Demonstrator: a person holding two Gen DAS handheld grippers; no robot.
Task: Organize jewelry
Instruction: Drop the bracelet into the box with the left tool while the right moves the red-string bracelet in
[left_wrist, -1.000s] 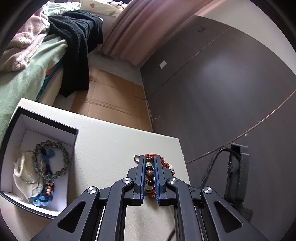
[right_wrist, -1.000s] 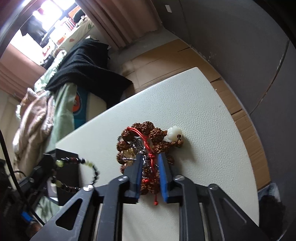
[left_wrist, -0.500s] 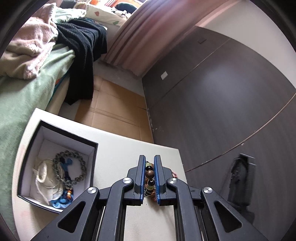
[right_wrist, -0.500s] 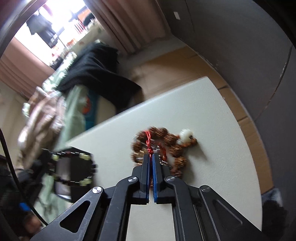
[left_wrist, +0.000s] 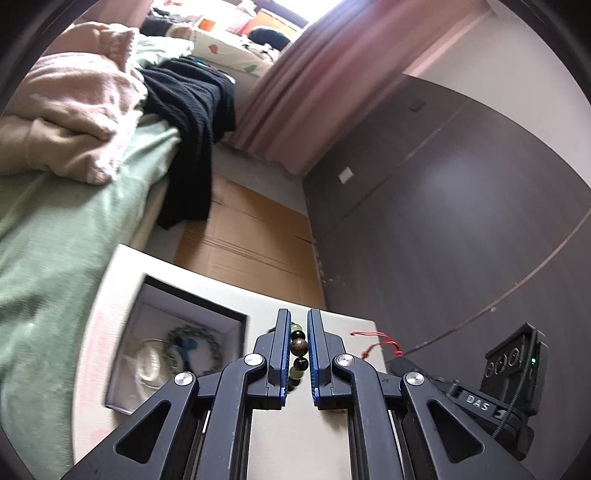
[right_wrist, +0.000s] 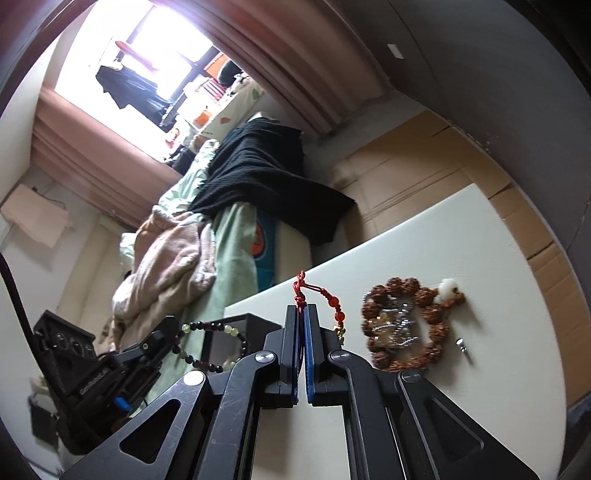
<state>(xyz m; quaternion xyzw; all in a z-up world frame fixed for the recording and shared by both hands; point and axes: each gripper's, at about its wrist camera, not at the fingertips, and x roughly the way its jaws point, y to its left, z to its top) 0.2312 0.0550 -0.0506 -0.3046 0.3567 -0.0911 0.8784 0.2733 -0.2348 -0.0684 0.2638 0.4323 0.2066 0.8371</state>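
A: Bedroom. Dark wood-grain wall panels, pink pleated curtain, flattened cardboard on the floor. Bed (left_wrist: 55, 229) with a green sheet, a fuzzy pink blanket and a black knit garment draped over its edge. White desk (right_wrist: 424, 251) with a pebbled surface.

B: Left tongs (left_wrist: 296, 325)?

A: Narrow, clamped on a beaded bracelet (left_wrist: 298, 347): round glossy beads, black, brown and pale green, pinched between the blue pads. In the right view its loop hangs free beyond the tips.

B: The box?

A: Square gift box (left_wrist: 192, 299), black rim, white lining, on the desk left of the left tongs. Inside it a dull grey-green bead bracelet (left_wrist: 192, 349) with a blue cord, blurred.

B: Right tongs (right_wrist: 301, 308)?

A: Jaws just closed, pinching a red knotted cord bracelet (right_wrist: 321, 299) with orange beads, lifted clear of the desk.

B: What lies there?

A: A knobbly brown seed bracelet (right_wrist: 406, 325) with a white bead, ringing a silver chain, right of the right tongs. A small metal pin just beside it.
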